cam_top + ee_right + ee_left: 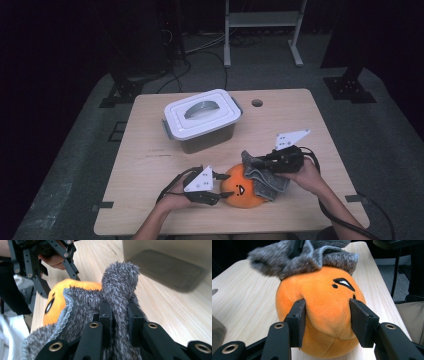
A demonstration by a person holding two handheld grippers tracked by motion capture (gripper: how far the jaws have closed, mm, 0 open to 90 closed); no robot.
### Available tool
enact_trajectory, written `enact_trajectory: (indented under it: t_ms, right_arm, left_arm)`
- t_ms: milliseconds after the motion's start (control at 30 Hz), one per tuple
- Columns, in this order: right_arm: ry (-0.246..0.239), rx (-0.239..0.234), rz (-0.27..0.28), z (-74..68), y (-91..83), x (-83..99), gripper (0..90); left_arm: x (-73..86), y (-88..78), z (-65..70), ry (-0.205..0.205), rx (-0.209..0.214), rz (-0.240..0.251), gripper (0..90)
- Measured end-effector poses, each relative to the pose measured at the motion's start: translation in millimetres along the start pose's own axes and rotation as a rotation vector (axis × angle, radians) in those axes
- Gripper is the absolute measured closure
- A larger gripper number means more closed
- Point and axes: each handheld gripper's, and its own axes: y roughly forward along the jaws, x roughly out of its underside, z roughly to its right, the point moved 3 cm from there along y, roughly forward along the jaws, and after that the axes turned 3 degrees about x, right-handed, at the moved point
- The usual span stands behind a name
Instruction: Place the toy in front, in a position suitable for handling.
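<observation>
An orange plush toy [240,192] with a black stitched face lies near the table's front edge. My left gripper [227,185] holds it from the left, and in the left gripper view the jaws press dents into the plush toy's [322,305] sides. A grey fuzzy cloth [265,180] is draped over the toy's right side. My right gripper [257,162] is shut on a fold of this cloth [117,290], which stands up between its jaws. In the right gripper view the plush toy [56,300] peeks out from under the cloth.
A grey bin with a white handled lid [202,120] stands at the middle back of the wooden table [150,165]. A round hole [257,103] is in the table's far edge. On the floor beyond the table stands a metal frame [262,20].
</observation>
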Motion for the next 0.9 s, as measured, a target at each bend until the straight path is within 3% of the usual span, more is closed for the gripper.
enact_trajectory:
  t_ms: [133,233,367,467,533,633,733,900]
  right_arm:
    - [0.032,0.005,0.025,-0.9,-6.6,11.0,77.2]
    - [0.026,0.002,0.031,-3.5,-8.4,10.7,77.1]
    - [-0.033,-0.011,0.023,-16.0,-0.6,-4.0,77.1]
    - [-0.056,-0.022,0.018,-20.0,6.0,-10.6,77.1]
    - [-0.068,-0.019,0.006,-20.2,11.3,-13.9,77.1]
    - [-0.045,-0.011,0.008,-13.0,10.3,-9.6,77.1]
    - [0.017,0.020,0.025,-1.3,-2.0,8.0,77.1]
    - [0.066,0.028,0.036,1.0,-16.4,25.1,77.1]
  left_arm:
    - [5.6,-3.1,-4.8,-0.028,-0.006,-0.001,49.4]
    - [7.7,-5.3,-6.1,-0.047,-0.005,0.010,48.6]
    - [-1.1,0.6,-2.2,-0.045,0.004,0.051,33.1]
    - [-0.3,3.1,-1.7,-0.037,0.004,0.035,33.1]
    - [3.5,2.9,-2.3,-0.048,-0.005,0.020,39.9]
    - [5.4,2.8,-0.6,-0.056,0.001,0.022,43.3]
    - [4.6,3.1,-0.3,-0.048,0.005,0.014,43.5]
    - [8.9,1.1,-2.3,-0.077,0.005,0.021,43.6]
